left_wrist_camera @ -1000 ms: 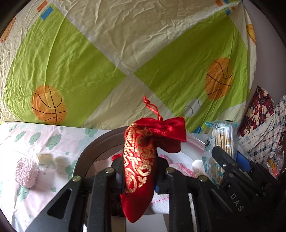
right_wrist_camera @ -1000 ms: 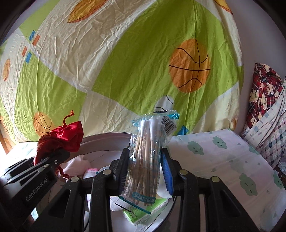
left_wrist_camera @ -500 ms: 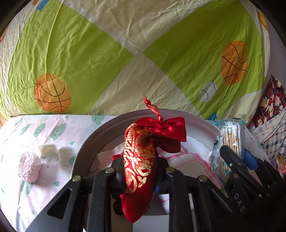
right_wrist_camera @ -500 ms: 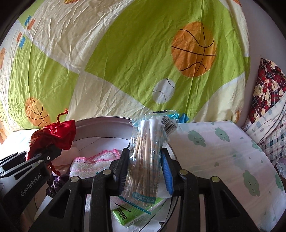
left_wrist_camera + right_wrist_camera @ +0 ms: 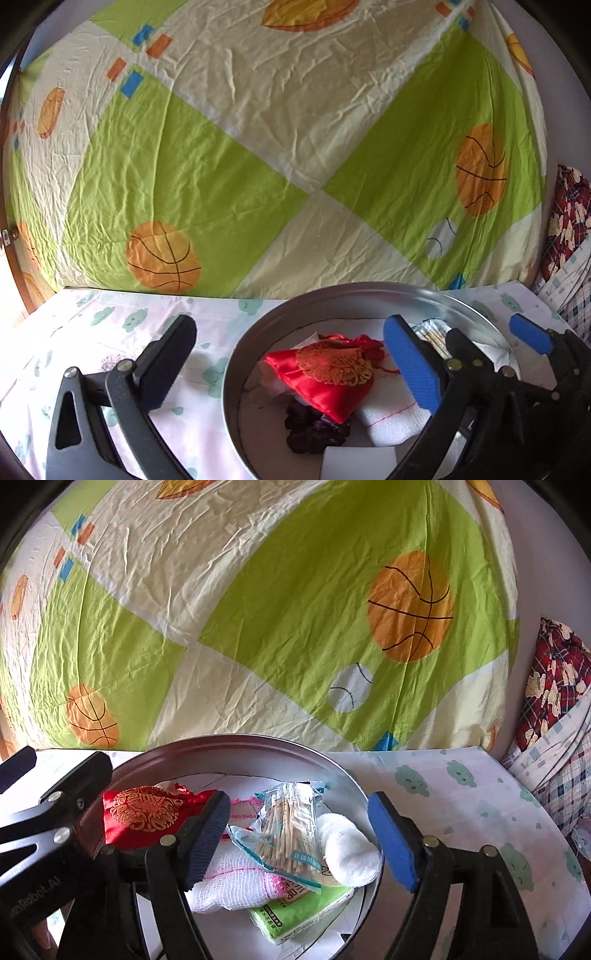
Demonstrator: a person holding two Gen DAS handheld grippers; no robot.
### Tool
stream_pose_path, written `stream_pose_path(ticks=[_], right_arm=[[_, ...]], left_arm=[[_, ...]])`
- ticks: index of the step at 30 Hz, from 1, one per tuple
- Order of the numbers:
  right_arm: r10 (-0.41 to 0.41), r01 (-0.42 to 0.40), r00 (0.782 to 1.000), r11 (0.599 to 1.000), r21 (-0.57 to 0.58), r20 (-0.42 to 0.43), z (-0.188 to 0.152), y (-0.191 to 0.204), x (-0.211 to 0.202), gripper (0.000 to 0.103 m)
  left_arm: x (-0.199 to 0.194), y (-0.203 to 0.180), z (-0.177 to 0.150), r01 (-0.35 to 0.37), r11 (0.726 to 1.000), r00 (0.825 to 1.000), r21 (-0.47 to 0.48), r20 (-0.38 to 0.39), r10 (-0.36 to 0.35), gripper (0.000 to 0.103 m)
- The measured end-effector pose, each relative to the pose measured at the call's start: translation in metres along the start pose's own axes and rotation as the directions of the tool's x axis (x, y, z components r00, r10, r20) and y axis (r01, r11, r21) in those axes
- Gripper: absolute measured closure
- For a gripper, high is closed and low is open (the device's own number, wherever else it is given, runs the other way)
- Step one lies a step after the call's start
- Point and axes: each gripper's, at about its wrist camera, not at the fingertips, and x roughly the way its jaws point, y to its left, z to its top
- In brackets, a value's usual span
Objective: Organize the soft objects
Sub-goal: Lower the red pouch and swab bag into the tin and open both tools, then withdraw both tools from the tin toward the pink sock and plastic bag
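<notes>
Behind everything, hung as a backdrop, a crumpled green-and-cream sheet [image 5: 258,602] printed with orange basketballs. Below it, spread flat, a white cloth [image 5: 461,801] with pale green clouds, covering the worktop. Off to the right edge, piled plaid fabric [image 5: 554,701]. On the cloth, a round metal tin [image 5: 236,744], holding the soft things. Inside the tin, toward its left, lying loose, a red pouch [image 5: 325,376] with gold embroidery, resting on a white gauze cloth [image 5: 236,882] edged in pink and beside a dark purple scrunchie [image 5: 314,424]. Toward the tin's right, a green tissue pack [image 5: 303,908] at the bottom, a clear bag of cotton swabs [image 5: 291,834] lying on top, a white cotton pad [image 5: 351,849] touching the bag's right side. Left tongs [image 5: 291,354] opening, spread very wide over the tin's left part, nothing pressed between the pads, pouch lying free below. Right tongs [image 5: 299,834] opening too, blue pads clear of the swab bag on both sides, bag resting in the tin between them.
</notes>
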Motion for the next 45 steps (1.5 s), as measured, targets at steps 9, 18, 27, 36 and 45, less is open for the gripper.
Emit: stream_pose_path(ticks=[9, 18, 27, 36, 45], right_arm=[[0.029, -0.032, 0.999, 0.997, 0.064, 0.040, -0.003, 0.000, -0.014, 0.023], [0.021, -0.026, 0.995, 0.998, 0.054, 0.094, -0.011, 0.012, -0.026, 0.023], [-0.038, 0.031, 0.980, 0.999, 0.042, 0.196, -0.015, 0.017, -0.042, 0.023], [-0.052, 0.032, 0.973, 0.995, 0.089, 0.226, -0.022, 0.020, -0.059, 0.023], [-0.084, 0.051, 0.955, 0.991, 0.120, 0.285, -0.029, 0.028, -0.082, 0.023]], left_arm=[[-0.009, 0.037, -0.012, -0.070, 0.994, 0.996, -0.082, 0.040, 0.074, 0.000], [-0.016, 0.051, -0.026, -0.148, 0.987, 0.986, -0.059, 0.074, 0.152, 0.000], [-0.021, 0.052, -0.034, -0.159, 0.987, 0.983, -0.018, 0.092, 0.160, 0.000], [-0.025, 0.061, -0.037, -0.109, 0.993, 0.991, -0.042, 0.067, 0.112, 0.000], [-0.030, 0.068, -0.039, -0.100, 0.995, 0.993, -0.030, 0.061, 0.101, 0.000]])
